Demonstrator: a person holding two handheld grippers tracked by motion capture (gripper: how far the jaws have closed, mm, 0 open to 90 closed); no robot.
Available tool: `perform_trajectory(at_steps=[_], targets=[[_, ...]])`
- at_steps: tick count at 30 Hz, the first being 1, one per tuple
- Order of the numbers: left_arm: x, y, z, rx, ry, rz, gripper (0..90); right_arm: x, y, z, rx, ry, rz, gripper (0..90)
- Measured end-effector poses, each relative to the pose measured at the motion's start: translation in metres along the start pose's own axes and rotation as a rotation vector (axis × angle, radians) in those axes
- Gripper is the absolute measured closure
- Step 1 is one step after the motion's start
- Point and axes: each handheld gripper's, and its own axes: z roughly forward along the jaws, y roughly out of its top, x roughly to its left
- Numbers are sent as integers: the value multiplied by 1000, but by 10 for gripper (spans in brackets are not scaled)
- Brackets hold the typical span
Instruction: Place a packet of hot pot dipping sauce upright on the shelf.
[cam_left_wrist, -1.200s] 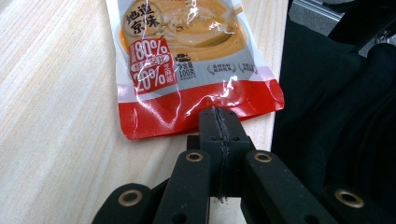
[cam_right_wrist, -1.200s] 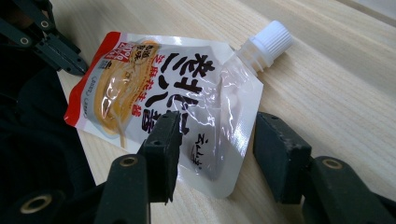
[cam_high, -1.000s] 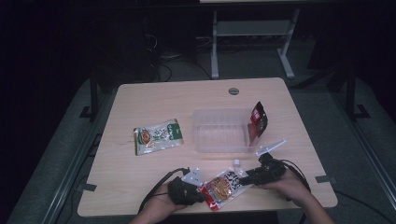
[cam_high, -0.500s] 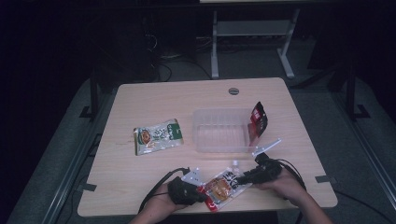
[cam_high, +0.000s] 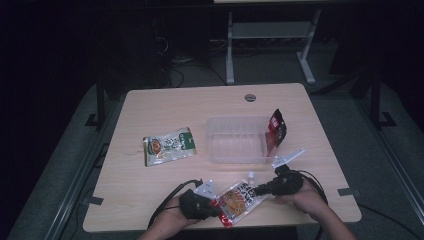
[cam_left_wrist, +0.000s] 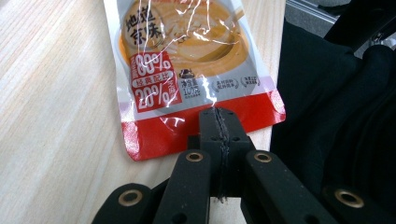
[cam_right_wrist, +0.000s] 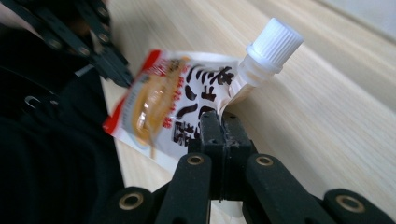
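A spouted sauce pouch (cam_high: 239, 198), orange and white with a red bottom edge, is held between both grippers near the table's front edge. My left gripper (cam_left_wrist: 218, 117) is shut on the red bottom seam of the pouch (cam_left_wrist: 187, 60); from above it sits at the pouch's left end (cam_high: 215, 205). My right gripper (cam_right_wrist: 218, 122) has just been closing and now pinches the top edge of the pouch (cam_right_wrist: 159, 100) just under the white screw cap (cam_right_wrist: 274, 43). In the high view it sits at the pouch's right end (cam_high: 258, 190).
A green snack packet (cam_high: 169, 146) lies left of centre. A clear plastic tray (cam_high: 235, 142) stands mid-table with a red and black packet (cam_high: 275, 129) leaning at its right end. A round cable hole (cam_high: 250, 97) is near the far edge. The table's front edge is close below the hands.
The right gripper's jaws have closed onto the pouch's spout end. The left gripper has stayed clamped on the red edge.
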Motion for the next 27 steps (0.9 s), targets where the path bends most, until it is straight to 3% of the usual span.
perform_trajectory(at_steps=[10, 17, 24, 27], targets=[[5, -2, -7, -12, 26, -12, 887, 18, 10, -5, -111, 101, -25, 900], [8, -3, -12, -34, 48, -19, 862, 23, 15, -6, -139, 111, -42, 900], [10, -4, -15, -48, 55, -28, 862, 28, 23, -16, -251, 155, -53, 900], [10, -4, -16, -51, 55, -27, 859, 30, 25, -19, -259, 156, -47, 900]])
